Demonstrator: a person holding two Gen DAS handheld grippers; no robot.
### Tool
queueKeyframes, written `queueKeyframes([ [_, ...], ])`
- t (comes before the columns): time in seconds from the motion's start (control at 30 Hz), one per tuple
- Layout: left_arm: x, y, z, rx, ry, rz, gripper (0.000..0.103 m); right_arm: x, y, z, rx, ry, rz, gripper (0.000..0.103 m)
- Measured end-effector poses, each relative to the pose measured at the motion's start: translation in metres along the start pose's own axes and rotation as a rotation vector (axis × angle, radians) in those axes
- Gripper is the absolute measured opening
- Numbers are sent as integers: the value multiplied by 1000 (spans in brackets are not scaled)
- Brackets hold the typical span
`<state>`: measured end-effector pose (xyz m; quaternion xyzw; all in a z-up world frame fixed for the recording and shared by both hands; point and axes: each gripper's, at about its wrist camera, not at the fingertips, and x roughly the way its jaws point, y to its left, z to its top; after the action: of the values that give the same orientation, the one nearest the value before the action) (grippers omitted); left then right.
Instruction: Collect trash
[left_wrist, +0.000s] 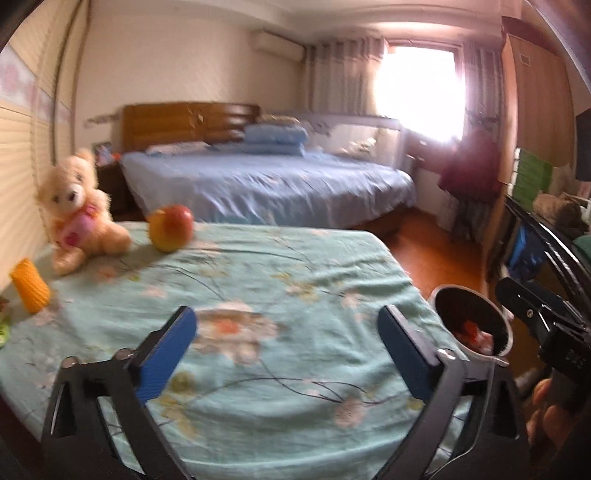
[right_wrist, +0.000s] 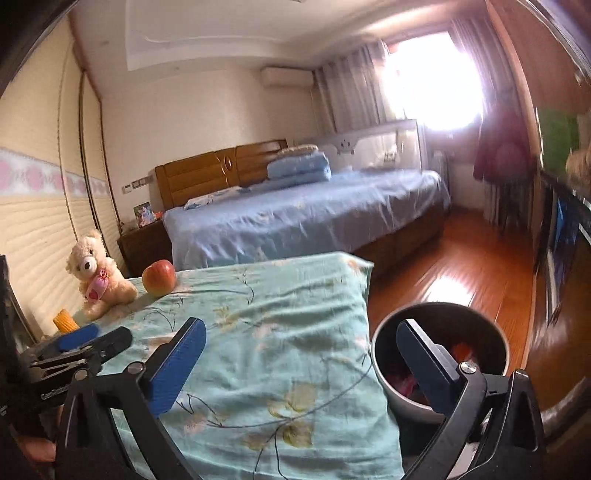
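Trash sits in the bin (right_wrist: 439, 354) off the table's (right_wrist: 280, 332) right edge; both my jaws gape wide, empty. Mistaking the apple (right_wrist: 159, 277) or teddy bear (right_wrist: 96, 273) beyond for rubbish is the risk.

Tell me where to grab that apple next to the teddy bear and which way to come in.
Grip the apple across its widest middle, probably coming in level from the near side with the left hand-held gripper, whose jaws are open. It sits upright on the floral cloth, round with no handle, and the teddy bear crowds its left side, so keep the fingers clear there.
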<state>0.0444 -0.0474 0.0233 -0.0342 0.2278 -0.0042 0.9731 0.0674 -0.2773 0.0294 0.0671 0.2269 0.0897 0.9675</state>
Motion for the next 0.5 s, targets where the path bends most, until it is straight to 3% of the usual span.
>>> queueKeyframes([
  [0.27,2,4,-10,35,-6,65,102,13,11,-17,-7,16,2,103],
  [0.5,-3,5,-12,35,-23,76,102,13,11,-22,-16,9,-8,103],
])
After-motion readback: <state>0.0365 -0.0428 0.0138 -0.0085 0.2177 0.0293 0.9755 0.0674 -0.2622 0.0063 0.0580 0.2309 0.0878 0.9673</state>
